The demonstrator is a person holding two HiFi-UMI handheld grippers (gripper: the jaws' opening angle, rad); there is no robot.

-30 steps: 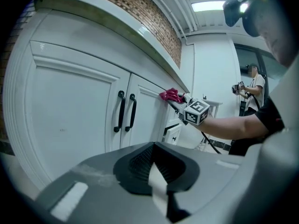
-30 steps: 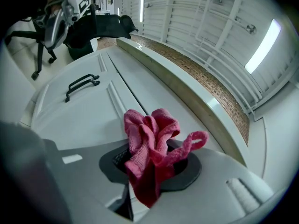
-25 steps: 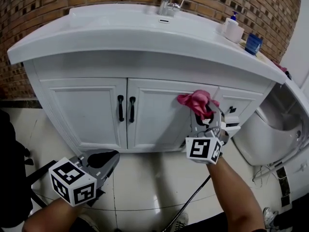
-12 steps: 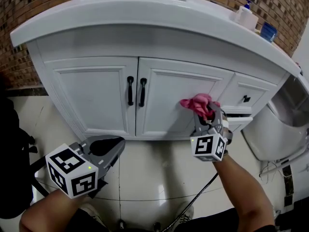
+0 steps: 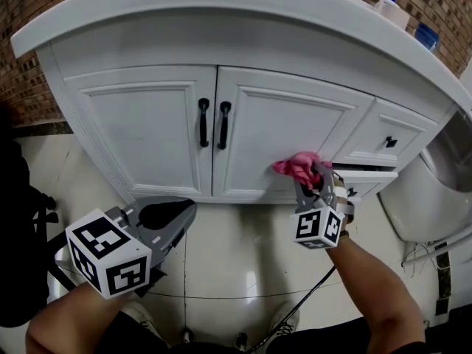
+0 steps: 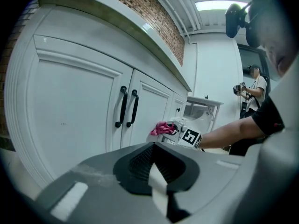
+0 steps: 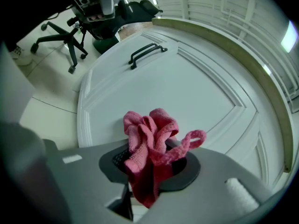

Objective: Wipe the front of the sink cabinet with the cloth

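Nearest, low on the left, the left gripper hangs over the tiled floor, well apart from the cabinet. In the left gripper view its fingers are pressed together with nothing between them.

To the right and a little farther, the right gripper has its fingers clamped on the one pink cloth. In the right gripper view the cloth bunches up out of the grip, with a loop sticking out to the right. It sits against the lower right part of the right door of the sink cabinet. How firmly it presses on the panel cannot be told.

The white cabinet front shows two doors, the left door and the right one. Two black bar handles stand upright side by side at the seam between them. Right of the doors is a drawer front with one black knob. Below it a second front looks slightly pulled out, partly hidden behind the right gripper.

Above, the white counter overhangs the cabinet. At its far right end a soap bottle and a blue container are cut off by the frame edge. A brick wall shows behind on the left. A dark chair at the left edge is only partly in view.
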